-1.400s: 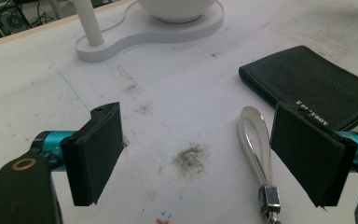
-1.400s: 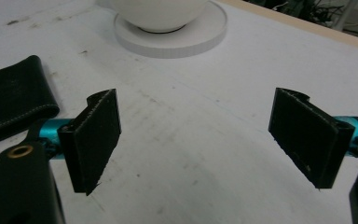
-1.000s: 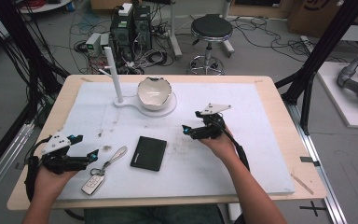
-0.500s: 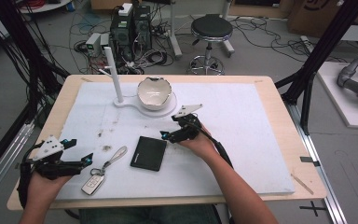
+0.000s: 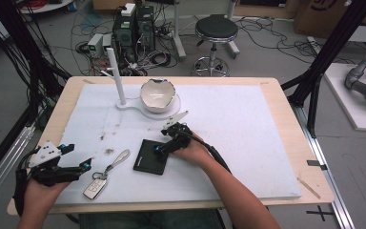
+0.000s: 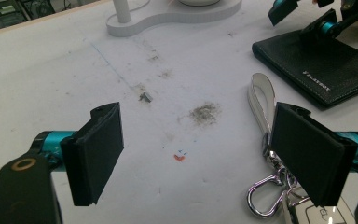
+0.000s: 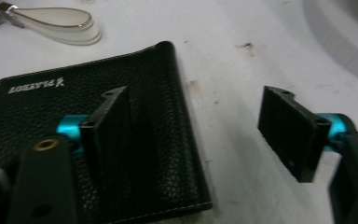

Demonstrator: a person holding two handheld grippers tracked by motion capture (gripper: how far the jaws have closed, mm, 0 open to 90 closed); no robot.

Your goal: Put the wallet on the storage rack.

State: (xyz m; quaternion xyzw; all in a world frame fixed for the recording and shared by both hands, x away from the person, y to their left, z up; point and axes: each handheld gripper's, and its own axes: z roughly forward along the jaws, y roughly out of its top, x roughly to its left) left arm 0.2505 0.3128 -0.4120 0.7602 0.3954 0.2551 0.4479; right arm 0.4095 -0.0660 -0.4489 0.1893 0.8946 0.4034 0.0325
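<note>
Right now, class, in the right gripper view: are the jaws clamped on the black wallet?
No: the right gripper stands open, one jaw over the black wallet, the other over the bare white mat.

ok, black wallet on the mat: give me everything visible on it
The wallet is a flat, closed black rectangle, grained like leather, with stitched edges and small pale lettering near one corner. It lies flat on the white mat, beside the key fob strap without touching it. The right gripper is over its edge: jaws open, just been closing, straddling the rounded fold edge, one above the cover, the other over the mat. Whether a pad touches the cover is unclear.
</note>
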